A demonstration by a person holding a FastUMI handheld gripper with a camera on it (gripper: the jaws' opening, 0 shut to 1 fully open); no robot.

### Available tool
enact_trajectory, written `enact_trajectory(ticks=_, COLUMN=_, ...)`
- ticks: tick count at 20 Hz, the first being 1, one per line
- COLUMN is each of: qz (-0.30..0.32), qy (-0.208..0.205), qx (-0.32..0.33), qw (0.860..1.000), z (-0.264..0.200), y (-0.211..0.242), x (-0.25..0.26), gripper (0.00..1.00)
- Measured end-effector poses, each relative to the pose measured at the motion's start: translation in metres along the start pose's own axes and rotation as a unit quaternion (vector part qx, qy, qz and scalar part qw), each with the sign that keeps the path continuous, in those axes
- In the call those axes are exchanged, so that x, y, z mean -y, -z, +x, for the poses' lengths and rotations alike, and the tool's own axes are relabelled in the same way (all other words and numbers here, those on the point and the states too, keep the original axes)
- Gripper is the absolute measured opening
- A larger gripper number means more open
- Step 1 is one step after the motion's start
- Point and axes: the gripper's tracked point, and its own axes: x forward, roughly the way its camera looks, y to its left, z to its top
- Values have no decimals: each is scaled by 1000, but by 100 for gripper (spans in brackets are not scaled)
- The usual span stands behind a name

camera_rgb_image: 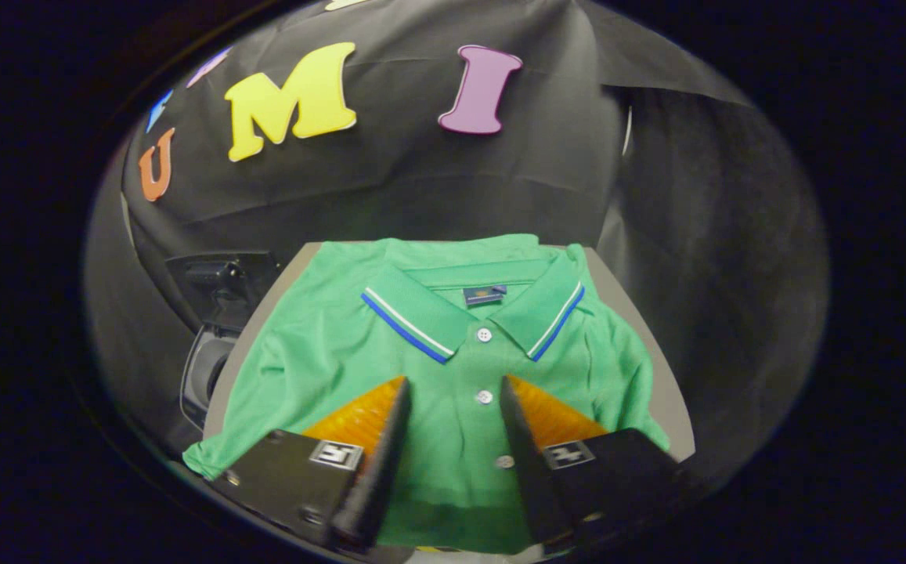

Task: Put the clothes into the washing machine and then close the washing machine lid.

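We see a green polo shirt [453, 368] spread flat, collar up, in the middle of the frame on a grey bench [660, 392], with our hand-held gripper [453, 399] poised over its button placket. The fingers stand apart, released, with nothing between them but the shirt's front below; whether the tips touch the cloth we cannot tell.

We judge the shirt light, soft and limp: it will sag and trail once lifted, and a single thin layer may slip out. We would pinch a bunched fold, or the thicker collar with its blue and white stripe, so both fingers bite on several layers.

At the left of the frame, beside the bench, a dark washing machine [214, 337] shows part of its opening with the lid [221, 274] raised. Its drum is mostly cut off by the bench edge, and the shirt's lower hem is hidden under the fingers.
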Motion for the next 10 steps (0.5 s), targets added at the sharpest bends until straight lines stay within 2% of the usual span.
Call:
enact_trajectory(ticks=2, qz=-11, qy=19, qx=-5, qw=1000, z=-2, y=-6, x=5, gripper=11)
enact_trajectory(ticks=4, qz=-28, qy=24, qx=-17, qw=999, z=-5, y=-4, x=4, gripper=6)
enact_trajectory(ticks=7, qz=-30, qy=20, qx=-30, qw=999, z=-14, y=-12, x=5, gripper=6)
enact_trajectory(ticks=10, qz=-9, qy=9, qx=-12, qw=1000, z=-33, y=-35, x=2, gripper=6)
